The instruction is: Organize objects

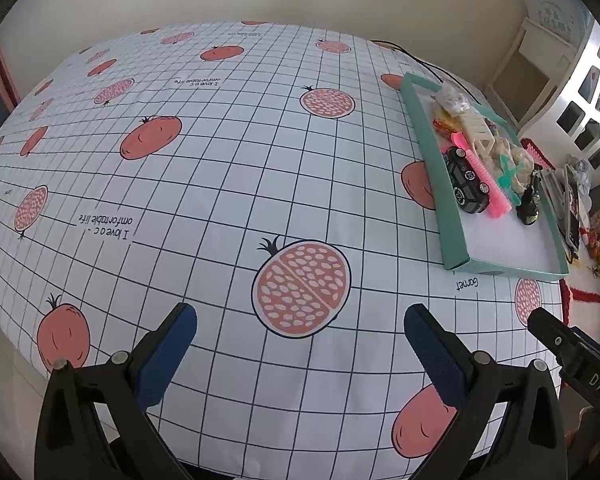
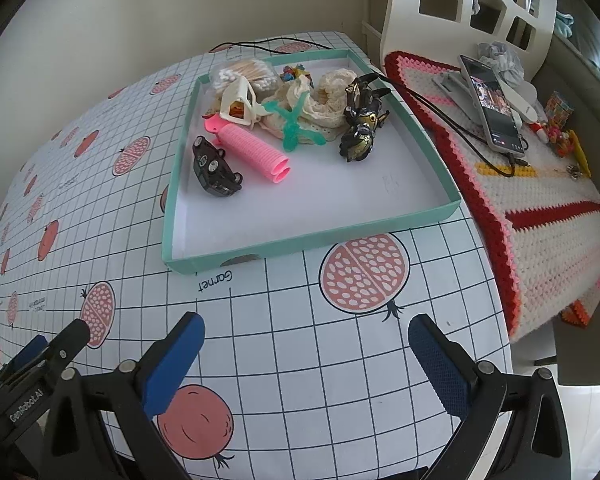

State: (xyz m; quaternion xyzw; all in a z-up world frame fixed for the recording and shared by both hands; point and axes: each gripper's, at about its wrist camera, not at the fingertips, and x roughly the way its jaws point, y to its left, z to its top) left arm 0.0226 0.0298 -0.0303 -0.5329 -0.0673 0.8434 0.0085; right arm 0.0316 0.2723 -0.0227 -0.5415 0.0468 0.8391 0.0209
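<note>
A teal box lid (image 2: 312, 236) (image 1: 452, 216) lies on the pomegranate-print cloth and holds small items. Inside it are a black toy car (image 2: 216, 170) (image 1: 466, 182), a pink hair roller (image 2: 256, 150) (image 1: 488, 176), a teal plastic figure (image 2: 296, 120), a black-and-gold robot toy (image 2: 360, 120), cream lace (image 2: 328, 96), a white frame (image 2: 240, 104) and a bag of cotton swabs (image 2: 244, 72). My right gripper (image 2: 306, 364) hangs open over the cloth in front of the lid. My left gripper (image 1: 300, 350) is open over bare cloth, left of the lid. Neither holds anything.
The gridded cloth (image 1: 220, 160) covers a wide table. Right of the lid lies a crocheted red, pink and white mat (image 2: 540, 208) with a phone (image 2: 492, 104) on a cable, a white tool and small trinkets (image 2: 560, 128). A white cut-out chair back (image 2: 480, 4) stands behind.
</note>
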